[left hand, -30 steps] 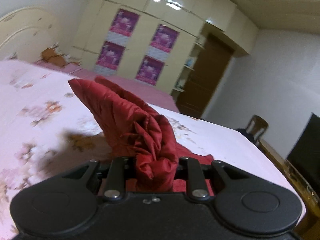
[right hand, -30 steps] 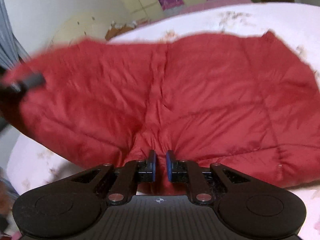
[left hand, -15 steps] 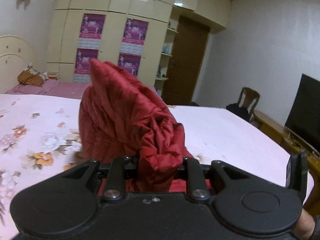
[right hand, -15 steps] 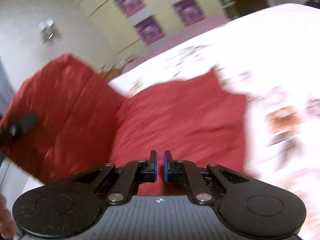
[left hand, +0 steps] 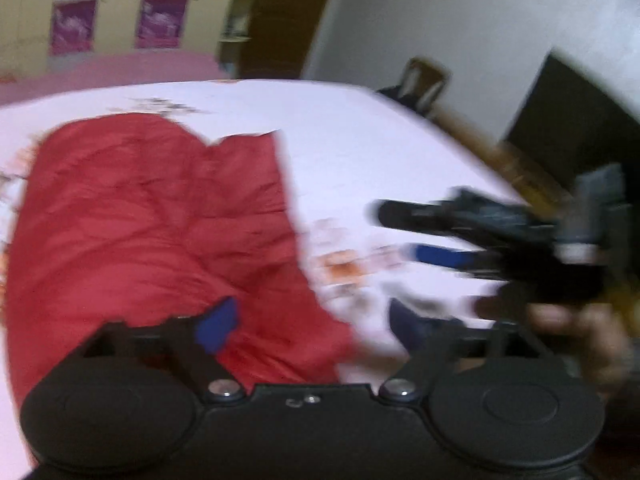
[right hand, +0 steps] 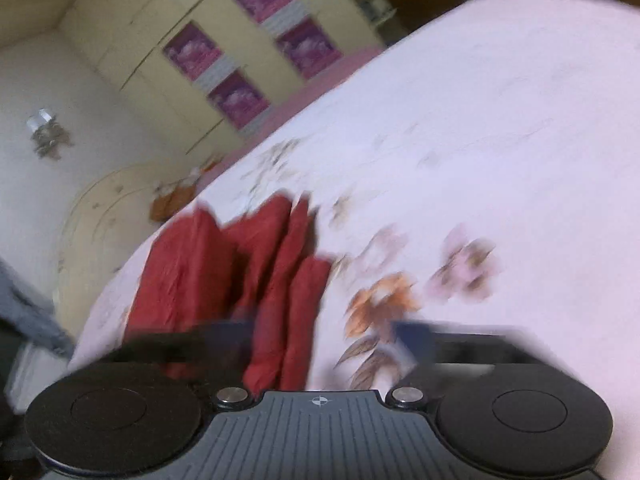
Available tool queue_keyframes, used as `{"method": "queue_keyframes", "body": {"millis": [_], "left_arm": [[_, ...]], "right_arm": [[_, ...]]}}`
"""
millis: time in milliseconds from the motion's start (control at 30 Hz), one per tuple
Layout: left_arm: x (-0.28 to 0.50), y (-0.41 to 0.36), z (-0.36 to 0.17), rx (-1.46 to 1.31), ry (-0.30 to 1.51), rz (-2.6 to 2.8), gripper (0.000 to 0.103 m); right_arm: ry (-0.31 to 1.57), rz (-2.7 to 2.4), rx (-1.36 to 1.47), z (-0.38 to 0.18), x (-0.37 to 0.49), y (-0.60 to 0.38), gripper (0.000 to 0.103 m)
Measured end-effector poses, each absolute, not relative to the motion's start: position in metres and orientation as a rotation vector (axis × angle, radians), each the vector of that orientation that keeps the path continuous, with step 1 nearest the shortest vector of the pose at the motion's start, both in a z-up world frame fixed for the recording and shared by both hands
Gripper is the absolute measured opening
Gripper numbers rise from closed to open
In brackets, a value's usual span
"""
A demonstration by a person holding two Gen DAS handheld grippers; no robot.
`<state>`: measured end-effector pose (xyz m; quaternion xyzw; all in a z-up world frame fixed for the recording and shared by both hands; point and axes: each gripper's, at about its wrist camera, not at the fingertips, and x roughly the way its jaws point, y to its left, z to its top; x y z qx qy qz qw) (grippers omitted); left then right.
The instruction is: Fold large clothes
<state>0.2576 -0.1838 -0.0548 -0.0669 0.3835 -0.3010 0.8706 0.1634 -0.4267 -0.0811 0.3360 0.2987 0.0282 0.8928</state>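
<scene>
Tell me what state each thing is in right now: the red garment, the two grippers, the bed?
Red garment: lying folded over on the bed, released, held by neither gripper.
Left gripper: open, jaws just spread, nothing pinched.
Right gripper: open, jaws just spread, over the garment's edge.
Bed: covered by a floral sheet, the garment on it.

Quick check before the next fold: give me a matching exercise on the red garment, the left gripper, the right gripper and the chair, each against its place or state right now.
Things:
1. red garment
2. left gripper
3. right gripper
4. chair

Place or state:
A. stands past the far corner of the bed, by the white wall
B. jaws have just opened, above the garment's right edge, nothing clamped
C. lies folded on the bed
D. jaws have just opened, above the garment's edge and the flower print, nothing clamped

Pairs: 1-C, 2-B, 3-D, 4-A
</scene>
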Motion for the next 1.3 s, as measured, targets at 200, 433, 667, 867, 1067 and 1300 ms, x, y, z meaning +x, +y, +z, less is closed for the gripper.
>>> {"method": "queue_keyframes", "body": {"millis": [200,433,667,867,1067,1300], "left_arm": [[0.268,-0.083,-0.031,-0.344,0.654,-0.409,0.051],[0.336,-0.002,-0.076,-0.383,0.686,-0.253,0.038],[0.352,-0.043,-0.097,-0.318,0.719,-0.398,0.031],[0.370,-0.071,-0.111,-0.221,0.762,-0.442,0.031],[0.384,-0.084,-0.129,-0.163,0.811,-0.462,0.033],[0.365,-0.079,-0.102,-0.145,0.789,-0.471,0.036]], "right_arm": [[0.612,0.211,0.745,-0.063,0.204,-0.422,0.070],[0.707,0.283,0.665,-0.065,0.273,-0.382,0.043],[0.727,0.212,0.596,-0.065,0.277,-0.374,0.010],[0.782,0.100,0.575,-0.092,0.273,-0.383,0.010],[0.836,0.057,0.631,-0.134,0.279,-0.386,0.010],[0.850,0.048,0.599,-0.113,0.272,-0.392,0.030]]}}
